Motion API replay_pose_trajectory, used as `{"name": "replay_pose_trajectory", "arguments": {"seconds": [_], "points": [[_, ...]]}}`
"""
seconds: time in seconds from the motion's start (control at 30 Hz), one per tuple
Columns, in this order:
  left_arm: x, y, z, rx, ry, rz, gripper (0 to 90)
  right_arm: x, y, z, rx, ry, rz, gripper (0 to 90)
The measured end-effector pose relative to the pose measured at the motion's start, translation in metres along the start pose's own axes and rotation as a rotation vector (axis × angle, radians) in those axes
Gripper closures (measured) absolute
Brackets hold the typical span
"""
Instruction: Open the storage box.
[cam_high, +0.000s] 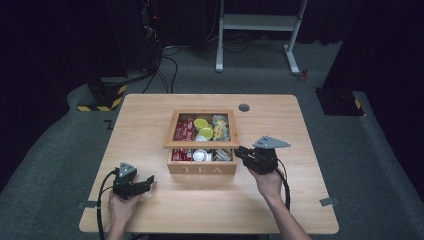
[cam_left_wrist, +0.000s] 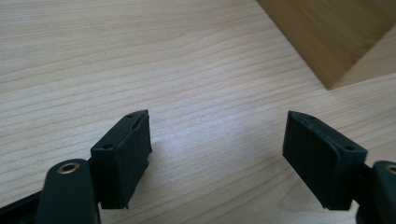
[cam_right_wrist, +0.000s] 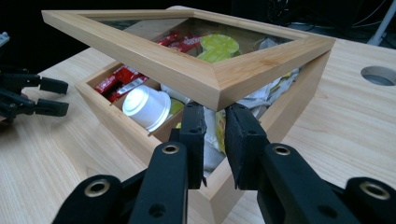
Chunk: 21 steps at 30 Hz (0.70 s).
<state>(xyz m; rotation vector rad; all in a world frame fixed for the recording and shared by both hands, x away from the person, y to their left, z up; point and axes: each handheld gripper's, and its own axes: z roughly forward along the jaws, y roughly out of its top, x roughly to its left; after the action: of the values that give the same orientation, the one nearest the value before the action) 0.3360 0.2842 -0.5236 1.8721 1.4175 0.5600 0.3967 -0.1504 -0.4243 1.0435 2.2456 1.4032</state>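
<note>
High view, left to right: left gripper (cam_high: 142, 183) at 7 o'clock on the worktop (cam_high: 150, 115), jaws spread wide, nothing between them, resting short of the tea box (cam_high: 202, 169). Tea box at centre, lettered front facing 6 o'clock, glass-paned lid (cam_high: 201, 144) partly raised. Right gripper (cam_high: 242, 151) at 4 o'clock of the box, jaws pressed together with a thin gap, tips under the lid's front corner, propping rather than pinching.

Judged step: swinging the lid open. Lift from beneath the frame along the hinge arc; avoid pushing toward 12 o'clock, which could slide the box. Steady the front wall with the left gripper if it shifts.

Count: one box, one lid, two grippers; at least one white capsule (cam_right_wrist: 147, 108), several red sachets (cam_right_wrist: 119, 80).
</note>
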Motion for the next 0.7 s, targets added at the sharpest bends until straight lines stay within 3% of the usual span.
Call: {"name": "replay_pose_trajectory", "arguments": {"seconds": [0.2,0.4,0.5,0.7], "points": [[-0.006,0.005,-0.005,-0.007,-0.041,0.015,24.8,-0.001,0.009,-0.001,-0.003,-0.001,-0.003,77.5],[-0.016,0.018,-0.016,-0.052,-0.082,0.043,26.3,-0.002,0.016,-0.002,-0.016,-0.001,-0.001,77.5],[-0.02,0.022,-0.019,-0.071,-0.107,0.038,27.0,-0.004,0.018,-0.002,-0.018,0.007,0.002,77.5],[-0.028,0.03,-0.02,-0.071,-0.137,0.059,27.9,-0.005,0.019,-0.001,-0.016,0.014,0.011,77.5]]}}
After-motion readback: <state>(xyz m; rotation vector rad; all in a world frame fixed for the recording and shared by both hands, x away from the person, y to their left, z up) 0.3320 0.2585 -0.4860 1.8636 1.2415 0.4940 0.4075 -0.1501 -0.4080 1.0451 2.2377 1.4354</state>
